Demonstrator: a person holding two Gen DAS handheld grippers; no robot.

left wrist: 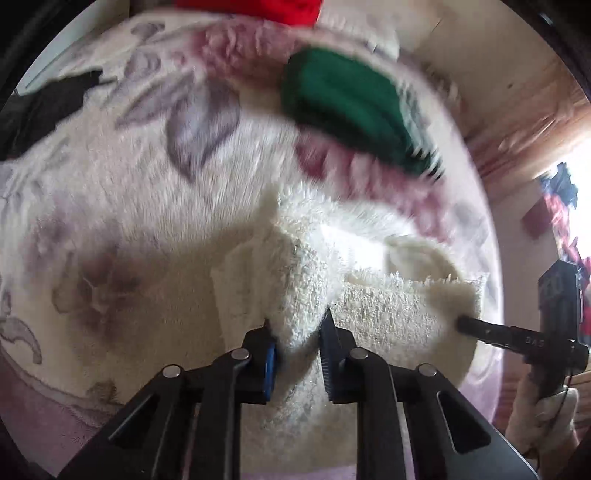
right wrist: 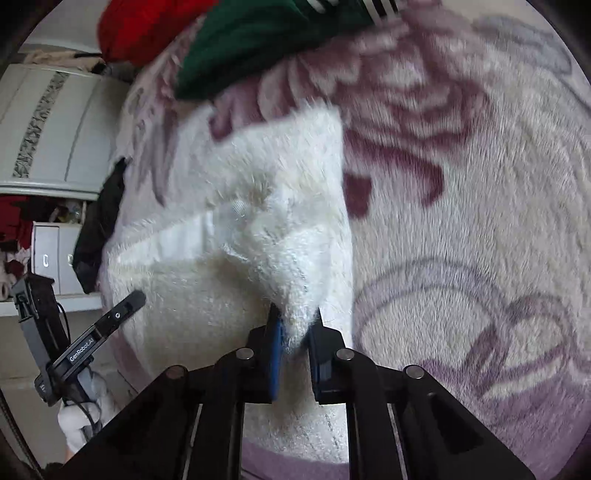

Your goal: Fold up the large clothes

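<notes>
A white fluffy garment [left wrist: 325,258] lies partly lifted over a floral plush blanket [left wrist: 129,184]. My left gripper [left wrist: 297,332] is shut on a bunched edge of the white garment. My right gripper [right wrist: 297,321] is shut on another edge of the same garment [right wrist: 266,206], with a smooth white lining band showing. In the left wrist view the right gripper [left wrist: 469,325] pokes into the garment from the right. In the right wrist view the left gripper [right wrist: 129,301] holds the garment at the left. Both views are motion-blurred.
A folded green garment [left wrist: 354,110] and a red one [left wrist: 251,9] lie at the blanket's far end; both show in the right wrist view, green [right wrist: 258,40] and red [right wrist: 147,29]. A black garment [left wrist: 48,107] lies at the left. A white cabinet [right wrist: 55,129] stands beside the bed.
</notes>
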